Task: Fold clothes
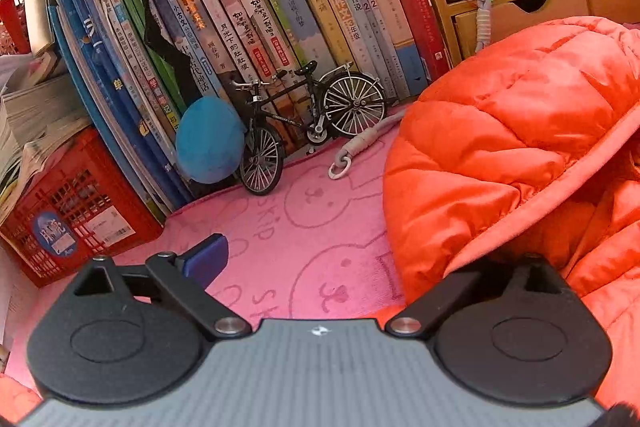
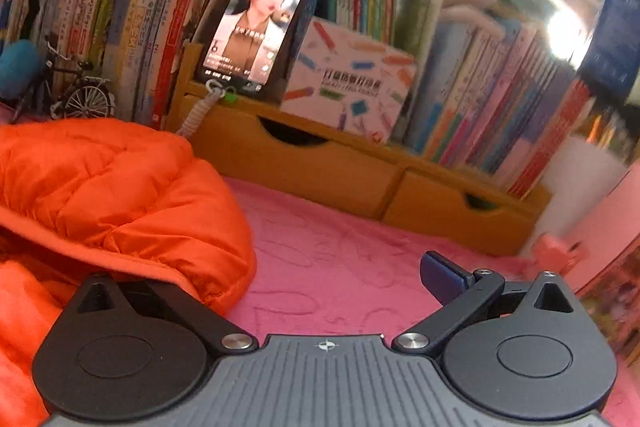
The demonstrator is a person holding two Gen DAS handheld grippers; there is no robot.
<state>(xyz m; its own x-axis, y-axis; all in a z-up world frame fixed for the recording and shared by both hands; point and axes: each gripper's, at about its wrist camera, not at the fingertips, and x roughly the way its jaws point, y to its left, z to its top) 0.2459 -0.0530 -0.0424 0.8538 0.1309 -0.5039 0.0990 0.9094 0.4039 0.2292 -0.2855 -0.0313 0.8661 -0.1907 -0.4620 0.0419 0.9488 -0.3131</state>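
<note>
My left gripper (image 1: 316,259) is spread wide, nothing pinched; the jacket (image 1: 520,131) edge covers its right finger. My right gripper (image 2: 320,279) is spread too, empty, jacket (image 2: 120,195) bunched at its left side. Looks like between folds, both hands free. Next: re-grip the hem or hood and fold inward. Pink blanket (image 1: 300,227) underneath; books (image 1: 240,27), toy bike (image 1: 312,119), phone (image 2: 256,19) far behind.

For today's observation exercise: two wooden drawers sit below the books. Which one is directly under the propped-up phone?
The left drawer, the one beside the orange jacket. The phone stands on the shelf directly above it; the right drawer lies under the row of books instead.
</note>
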